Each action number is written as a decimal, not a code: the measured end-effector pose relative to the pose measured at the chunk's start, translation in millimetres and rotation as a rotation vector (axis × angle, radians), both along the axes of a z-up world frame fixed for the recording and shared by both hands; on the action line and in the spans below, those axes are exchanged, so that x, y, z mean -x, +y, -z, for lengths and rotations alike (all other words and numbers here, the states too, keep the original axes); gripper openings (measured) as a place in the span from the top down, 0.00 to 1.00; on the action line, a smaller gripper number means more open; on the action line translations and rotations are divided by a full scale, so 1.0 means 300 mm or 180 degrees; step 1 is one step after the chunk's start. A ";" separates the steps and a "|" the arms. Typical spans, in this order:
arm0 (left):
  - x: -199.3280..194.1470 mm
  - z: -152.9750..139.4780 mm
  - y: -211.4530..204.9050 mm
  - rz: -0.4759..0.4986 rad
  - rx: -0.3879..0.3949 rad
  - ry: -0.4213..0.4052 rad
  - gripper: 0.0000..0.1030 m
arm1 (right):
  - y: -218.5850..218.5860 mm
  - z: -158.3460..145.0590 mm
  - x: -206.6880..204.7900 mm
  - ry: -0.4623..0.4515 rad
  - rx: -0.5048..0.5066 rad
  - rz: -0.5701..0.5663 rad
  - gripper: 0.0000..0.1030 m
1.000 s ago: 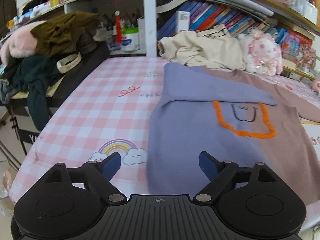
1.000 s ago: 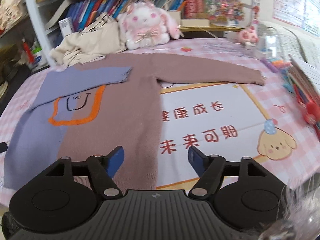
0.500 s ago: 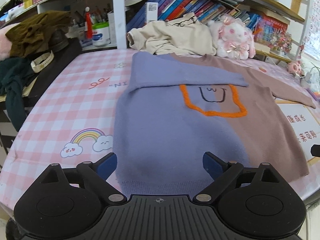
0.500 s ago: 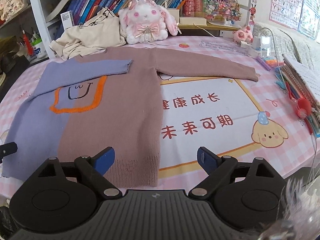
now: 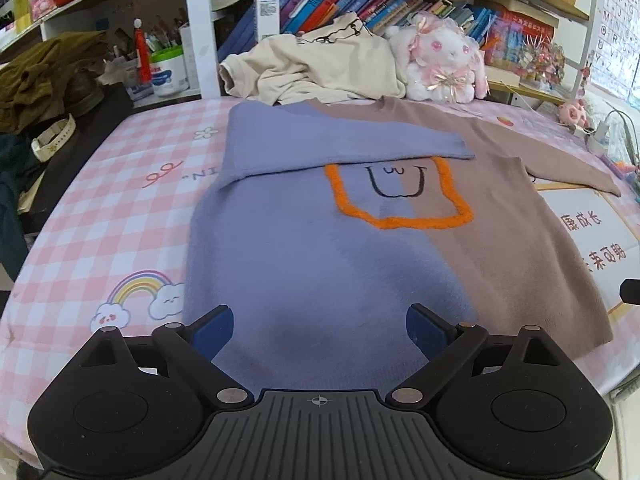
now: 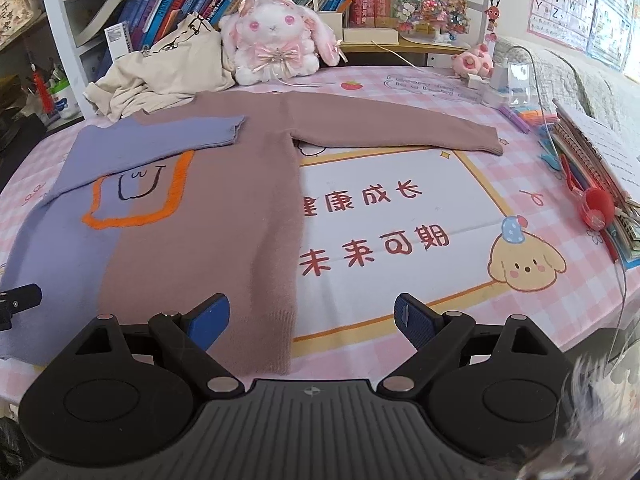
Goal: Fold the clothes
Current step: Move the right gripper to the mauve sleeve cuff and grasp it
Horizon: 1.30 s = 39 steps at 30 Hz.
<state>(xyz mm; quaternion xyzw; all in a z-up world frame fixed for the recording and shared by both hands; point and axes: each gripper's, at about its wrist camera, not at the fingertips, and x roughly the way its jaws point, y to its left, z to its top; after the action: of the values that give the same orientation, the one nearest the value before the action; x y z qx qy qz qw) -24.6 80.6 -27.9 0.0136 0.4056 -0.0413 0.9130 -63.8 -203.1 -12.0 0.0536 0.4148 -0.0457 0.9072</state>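
Note:
A two-tone sweater (image 5: 320, 248), purple on one half and mauve on the other with an orange outlined patch, lies flat on the pink checked table; it also shows in the right wrist view (image 6: 192, 216). Its purple sleeve (image 5: 340, 144) is folded across the chest. The mauve sleeve (image 6: 392, 132) lies stretched out to the right. My left gripper (image 5: 320, 330) is open and empty above the purple hem. My right gripper (image 6: 312, 320) is open and empty above the mauve hem corner.
A cream garment (image 5: 320, 68) and a plush rabbit (image 6: 276, 40) sit behind the sweater against a bookshelf. Notebooks, pens and a red object (image 6: 596, 208) lie at the right edge. Dark clothes (image 5: 36, 76) pile at the left. A printed mat (image 6: 400, 216) lies right of the sweater.
Both grippers have drawn back toward the near table edge and turned right, so more of the sweater shows. Both stay open and empty. The sweater has not moved.

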 end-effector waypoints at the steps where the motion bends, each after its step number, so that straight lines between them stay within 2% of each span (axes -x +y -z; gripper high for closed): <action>1: -0.006 0.000 -0.009 -0.0005 -0.0002 -0.0001 0.07 | -0.010 0.002 -0.008 -0.0001 -0.0003 -0.0008 0.13; 9: -0.065 0.003 -0.111 -0.0186 -0.0048 0.0042 0.07 | -0.131 0.031 -0.101 0.0013 -0.0095 -0.0104 0.13; 18: -0.113 0.008 -0.276 -0.0711 0.0007 0.0157 0.07 | -0.435 0.047 -0.286 -0.0029 -0.0250 -0.0050 0.14; 30: -0.061 -0.020 -0.461 -0.1198 -0.0240 0.0176 0.07 | -0.794 0.091 -0.515 -0.0004 -0.0365 -0.0091 0.20; 39: -0.044 -0.013 -0.514 -0.1382 -0.0194 0.0217 0.07 | -0.914 0.122 -0.574 0.0029 -0.0451 -0.0030 0.26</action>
<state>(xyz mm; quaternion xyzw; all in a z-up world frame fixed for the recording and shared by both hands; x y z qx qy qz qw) -11.4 -73.5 -23.9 -0.0478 0.4306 0.1681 0.8854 108.3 -477.3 -48.6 0.1156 0.4213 -0.0122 0.8994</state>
